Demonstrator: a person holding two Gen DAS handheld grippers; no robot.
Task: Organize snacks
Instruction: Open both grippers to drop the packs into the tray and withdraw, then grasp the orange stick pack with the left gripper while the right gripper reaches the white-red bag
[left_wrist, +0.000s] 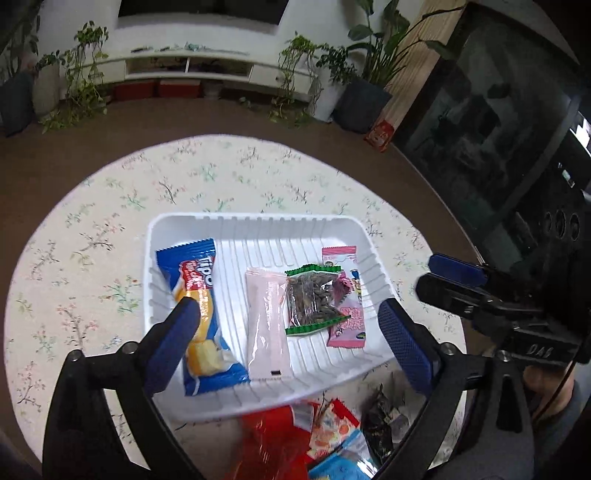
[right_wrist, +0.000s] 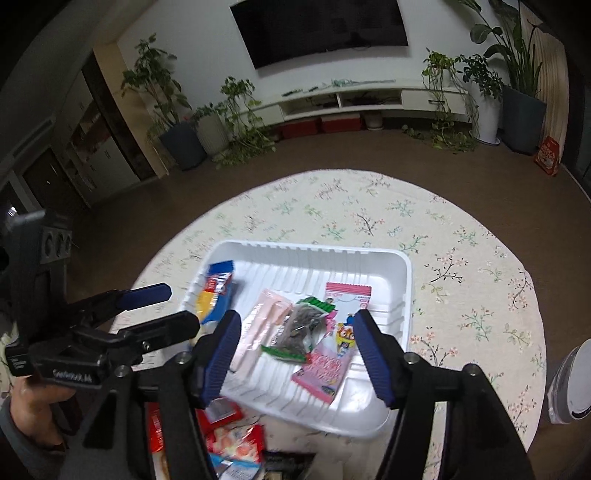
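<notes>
Both wrist views downward, sharing tray (left_wrist: 258, 225)

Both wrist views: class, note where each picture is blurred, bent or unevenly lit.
Left wrist view: fisheye bows the room; white tray sharp and bright; red packets at the bottom edge blurred. Right wrist view: softer overall, the left hand-held gripper and tray snacks smeared; corners dark in both.
</notes>
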